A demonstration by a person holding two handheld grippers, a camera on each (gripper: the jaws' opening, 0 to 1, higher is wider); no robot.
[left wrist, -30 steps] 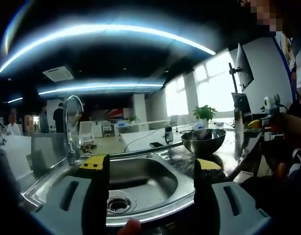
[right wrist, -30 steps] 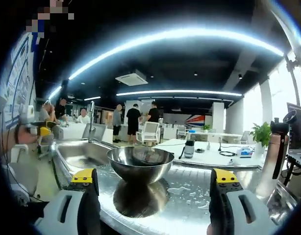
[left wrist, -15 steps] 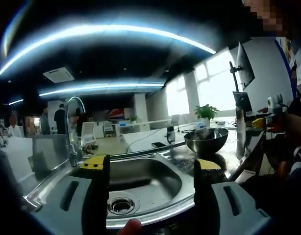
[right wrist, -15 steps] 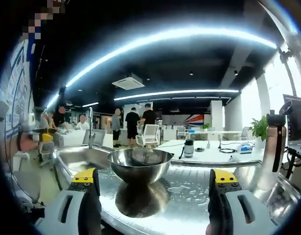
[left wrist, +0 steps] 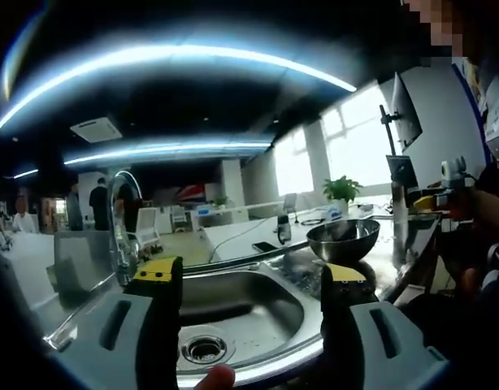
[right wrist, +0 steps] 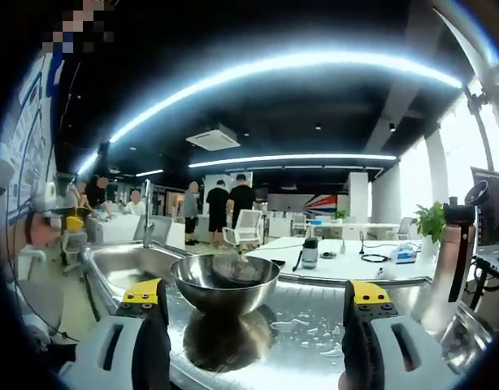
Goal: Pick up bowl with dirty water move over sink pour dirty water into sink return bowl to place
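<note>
Task at its outset: the bowl stands ungrasped on the wet counter, lower centre, between the spread right gripper jaws; left gripper, also spread, faces the sink. Lifting, pouring, returning remain.

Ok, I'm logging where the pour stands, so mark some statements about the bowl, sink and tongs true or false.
1. The bowl stands on the wet steel counter. True.
2. The right tongs grip the bowl's rim. False: their jaws stand open on either side, apart from the bowl.
3. The bowl is held over the sink. False: in the left gripper view it rests on the counter beside the basin.
4. The left tongs are open and empty, looking over the sink drain. True.
5. A tap rises at the sink's edge. True.
6. A potted plant sits in the basin. False: the plant stands far behind the bowl.
</note>
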